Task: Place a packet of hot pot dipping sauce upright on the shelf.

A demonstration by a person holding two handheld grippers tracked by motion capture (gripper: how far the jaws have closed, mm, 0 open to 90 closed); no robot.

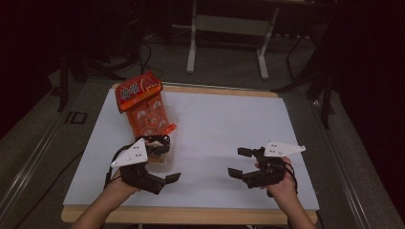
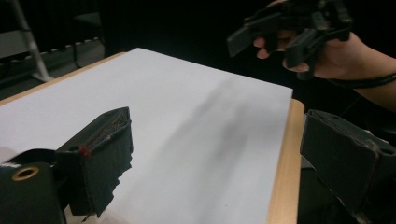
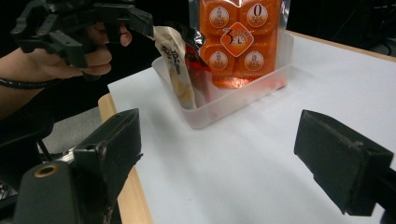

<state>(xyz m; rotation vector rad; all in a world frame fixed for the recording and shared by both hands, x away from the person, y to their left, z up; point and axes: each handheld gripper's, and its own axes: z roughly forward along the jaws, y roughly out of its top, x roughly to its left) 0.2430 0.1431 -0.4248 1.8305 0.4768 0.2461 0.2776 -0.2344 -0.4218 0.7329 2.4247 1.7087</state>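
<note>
Fingers on both tools: spread apart, nothing between them

Left gripper (image 1: 160, 164): jaws wide, empty; held low over the near-left part of the white sheet (image 1: 229, 129), just beside the near end of the clear plastic tub (image 3: 243, 91). Its own view looks across bare sheet toward the other tool.

Right gripper (image 1: 240, 163): jaws parted, empty; near the front edge on the right, well apart from the tub.

Orange snack bag (image 1: 145, 107): multi-pack, leaning in the tub with its top tilted toward the far-left corner of the table (image 1: 191, 215).

Pale packet (image 3: 175, 65): standing upright in the tub's near end, close by the left tool's jaw tips.

Step in hand (judged): left tool approaching the tub's contents, pale packet likeliest.

Handling notes: close on the packet's upper edge rather than its middle; soft film will crumple. Tub is light and may slide or tip, so the right tool could steady its rim. Lift straight up to avoid dragging the orange bag
</note>
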